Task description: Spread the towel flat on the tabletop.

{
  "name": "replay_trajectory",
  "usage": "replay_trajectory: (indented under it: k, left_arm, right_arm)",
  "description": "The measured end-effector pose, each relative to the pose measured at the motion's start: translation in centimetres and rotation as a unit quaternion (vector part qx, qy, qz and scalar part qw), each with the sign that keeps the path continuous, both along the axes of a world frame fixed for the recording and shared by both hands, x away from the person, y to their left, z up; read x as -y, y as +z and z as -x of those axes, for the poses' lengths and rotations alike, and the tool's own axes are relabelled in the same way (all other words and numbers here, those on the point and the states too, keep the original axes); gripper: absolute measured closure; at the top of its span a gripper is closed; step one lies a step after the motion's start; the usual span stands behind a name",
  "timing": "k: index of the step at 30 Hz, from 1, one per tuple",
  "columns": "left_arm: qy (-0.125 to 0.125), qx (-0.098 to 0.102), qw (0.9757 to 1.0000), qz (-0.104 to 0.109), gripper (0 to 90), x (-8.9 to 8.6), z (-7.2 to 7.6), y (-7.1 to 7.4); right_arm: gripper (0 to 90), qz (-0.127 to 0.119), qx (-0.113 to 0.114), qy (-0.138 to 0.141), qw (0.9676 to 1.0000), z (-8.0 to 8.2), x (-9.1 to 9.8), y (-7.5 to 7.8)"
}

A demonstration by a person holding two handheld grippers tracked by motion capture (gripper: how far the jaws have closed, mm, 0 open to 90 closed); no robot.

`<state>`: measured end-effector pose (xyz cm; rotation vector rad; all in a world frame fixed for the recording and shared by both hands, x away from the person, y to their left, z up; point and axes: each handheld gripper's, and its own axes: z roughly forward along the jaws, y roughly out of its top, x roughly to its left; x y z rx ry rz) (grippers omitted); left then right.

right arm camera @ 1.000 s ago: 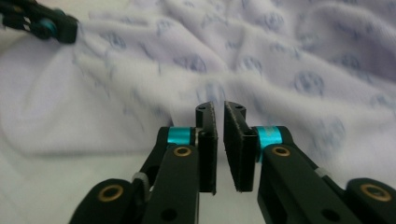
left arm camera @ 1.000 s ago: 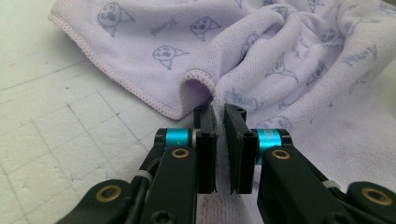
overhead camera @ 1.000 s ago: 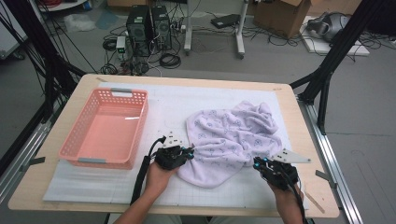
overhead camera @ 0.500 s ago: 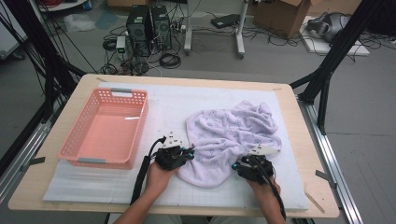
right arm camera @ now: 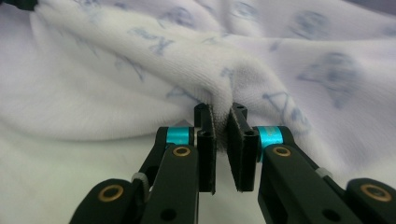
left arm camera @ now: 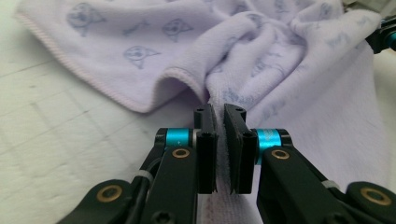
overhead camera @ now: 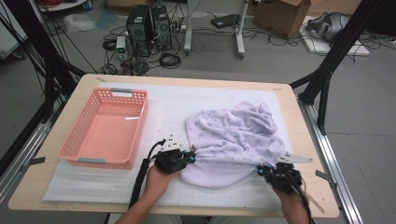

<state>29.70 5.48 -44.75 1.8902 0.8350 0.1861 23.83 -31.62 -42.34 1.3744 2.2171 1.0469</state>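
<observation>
Lavender printed towel (overhead camera: 233, 142) lies crumpled on the white mat (overhead camera: 93, 186), right of the table's centre and running down to the near edge; pink plastic basket (overhead camera: 105, 128) sits empty toward the left edge, well apart from the cloth. Left gripper (overhead camera: 189, 156) is clamped on the towel's near-left hem: in the left gripper view the jaws stand almost together with a thin fold of terry pinched between the pads (left arm camera: 219, 140). Right gripper (overhead camera: 266, 171) is at the towel's near-right part, by the near edge of the table; its jaws have just been closing, and in the right gripper view a bunched ridge of cloth (right arm camera: 219, 100) sits gripped between them, jaws nearly together, slightly wider at the base. Step in hand, as I read it: getting two holds so the towel can be spread or folded. To do it well: the right hold looks to be on a gathered fold, not a clean hem (worth a check), so lift gently, draw the hands apart evenly, and keep the cloth low so it drags flat and doesn't twist. Risk: the thick pinch slipping under tension.
</observation>
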Motion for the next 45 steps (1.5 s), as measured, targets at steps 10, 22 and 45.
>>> replay_trajectory:
  k: [10, 22, 45]
  left_arm:
    - [-0.07, -0.017, 0.9973, 0.017, 80.0, 2.6, 2.1, 0.0]
    - [0.005, 0.006, 0.9992, 0.04, 43.9, 0.7, -1.0, 1.4]
    - [-0.07, 0.042, 0.9887, -0.126, 72.1, 9.6, -2.1, 0.0]
  right_arm:
    - [83.5, 0.045, -0.002, -0.072, 0.9964, 4.9, 6.2, 2.7]
    - [60.4, -0.027, 0.079, -0.096, 0.9918, 4.9, 7.3, 4.3]
    - [58.6, -0.036, 0.041, -0.081, 0.9952, 0.1, 4.8, 0.3]
